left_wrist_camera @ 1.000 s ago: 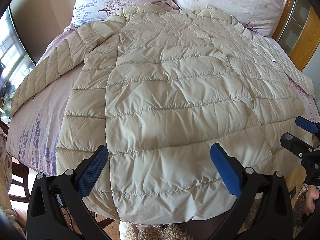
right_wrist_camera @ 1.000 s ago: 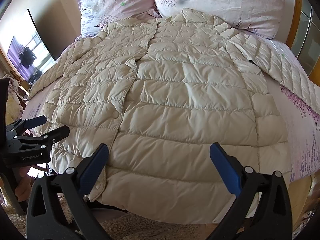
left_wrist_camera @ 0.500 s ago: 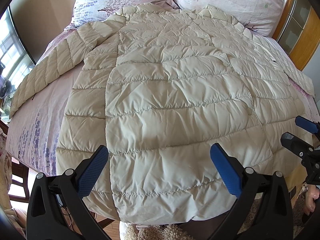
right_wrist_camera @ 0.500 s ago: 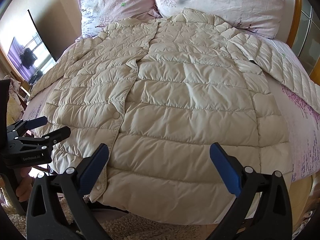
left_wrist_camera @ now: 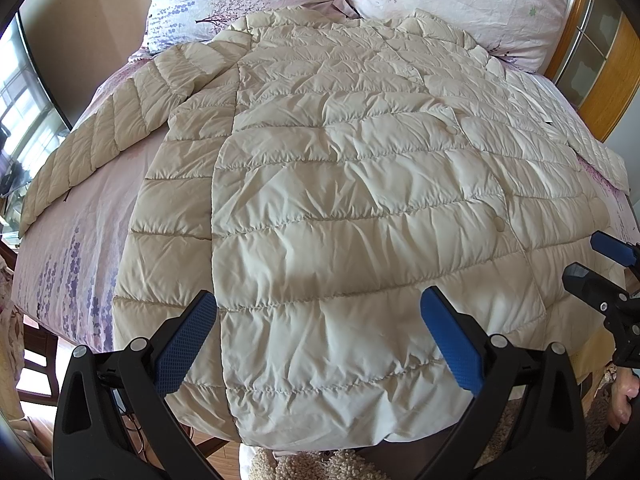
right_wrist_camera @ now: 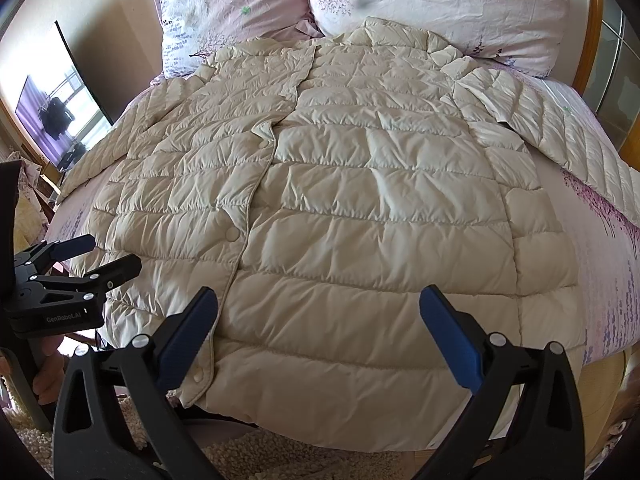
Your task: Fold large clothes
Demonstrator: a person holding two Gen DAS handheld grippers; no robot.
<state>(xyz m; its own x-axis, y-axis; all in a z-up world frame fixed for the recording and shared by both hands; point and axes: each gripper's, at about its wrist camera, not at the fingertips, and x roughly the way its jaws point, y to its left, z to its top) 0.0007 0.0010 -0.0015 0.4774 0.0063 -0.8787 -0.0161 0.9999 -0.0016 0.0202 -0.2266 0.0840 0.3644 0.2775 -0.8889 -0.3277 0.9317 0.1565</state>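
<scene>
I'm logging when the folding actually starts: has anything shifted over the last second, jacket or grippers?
Nothing has visibly changed. The cream puffer jacket lies spread flat on the bed, and the left gripper and right gripper hover open over its hem, holding nothing.

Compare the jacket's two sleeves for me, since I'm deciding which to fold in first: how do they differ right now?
The left sleeve runs diagonally toward the bed's left edge, on the purple-flowered part of the sheet. The right sleeve angles toward the right edge by the wooden frame, on the part with a pink tree print. Both are cream, quilted, spread flat away from the jacket, untouched by either open gripper.
</scene>
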